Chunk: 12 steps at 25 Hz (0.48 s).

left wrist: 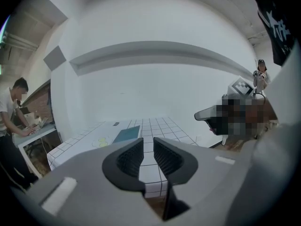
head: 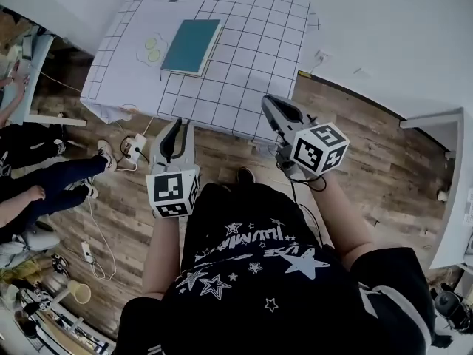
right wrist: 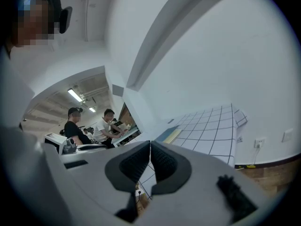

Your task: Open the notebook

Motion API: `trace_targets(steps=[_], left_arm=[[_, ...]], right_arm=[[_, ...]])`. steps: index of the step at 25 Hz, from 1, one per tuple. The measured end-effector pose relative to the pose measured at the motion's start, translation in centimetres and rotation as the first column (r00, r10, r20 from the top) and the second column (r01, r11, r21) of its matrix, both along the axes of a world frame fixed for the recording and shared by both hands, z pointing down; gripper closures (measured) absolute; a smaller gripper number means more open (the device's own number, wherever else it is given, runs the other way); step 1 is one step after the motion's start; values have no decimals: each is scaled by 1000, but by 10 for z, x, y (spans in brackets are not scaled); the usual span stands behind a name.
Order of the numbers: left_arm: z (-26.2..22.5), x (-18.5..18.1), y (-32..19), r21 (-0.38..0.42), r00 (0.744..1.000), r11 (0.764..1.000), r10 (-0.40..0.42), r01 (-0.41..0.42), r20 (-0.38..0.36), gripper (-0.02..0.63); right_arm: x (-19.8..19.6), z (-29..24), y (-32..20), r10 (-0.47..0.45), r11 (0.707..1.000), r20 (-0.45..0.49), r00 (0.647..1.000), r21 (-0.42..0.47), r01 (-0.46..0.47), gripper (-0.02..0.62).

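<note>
Head view: the notebook (head: 191,45) lies shut, teal cover up, on the checked cloth of the table (head: 251,72), toward its far left part. Its long axis runs from near to far, tipped slightly. Pale page edges show along its right side, so I would guess the cover lifts from there, though the spine is not plain to see. Both tools are short of the table. The left gripper (head: 177,126) sits almost straight in line with the book's near end and looks the closer of the two. The right gripper (head: 271,102) is off to the book's right, over the table's near edge. Pale green round marks (head: 151,49) sit just left of the book.

Left gripper view: its jaws stand a little apart, with nothing between them but the cloth beyond. The book (left wrist: 127,134) lies ahead and slightly left, well apart.

Right gripper view: these jaws are pressed together and empty. The book (right wrist: 170,134) shows ahead and a little right, its edge toward the camera.

The cloth is flat and hangs over the table's near side. The floor is wood planks with cables (head: 100,250) trailing on it, the walls are white, and people (right wrist: 91,126) work at a desk on the far left.
</note>
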<state>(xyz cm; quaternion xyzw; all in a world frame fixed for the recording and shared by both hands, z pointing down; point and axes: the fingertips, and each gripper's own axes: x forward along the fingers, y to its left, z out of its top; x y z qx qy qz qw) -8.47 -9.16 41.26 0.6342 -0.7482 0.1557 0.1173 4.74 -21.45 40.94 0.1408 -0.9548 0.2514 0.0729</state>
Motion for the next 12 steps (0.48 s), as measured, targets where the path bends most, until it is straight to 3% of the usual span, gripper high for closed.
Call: trace_targets(steps=[6, 12], left_arm=[[22, -8, -43, -45, 995, 995, 88, -86, 44, 512], [46, -23, -89, -102, 969, 976, 203, -190, 138, 457]], right_arm=[[3, 14, -21, 66, 998, -26, 997, -16, -67, 578], [4, 18, -45, 178, 984, -41, 983, -18, -178, 579]])
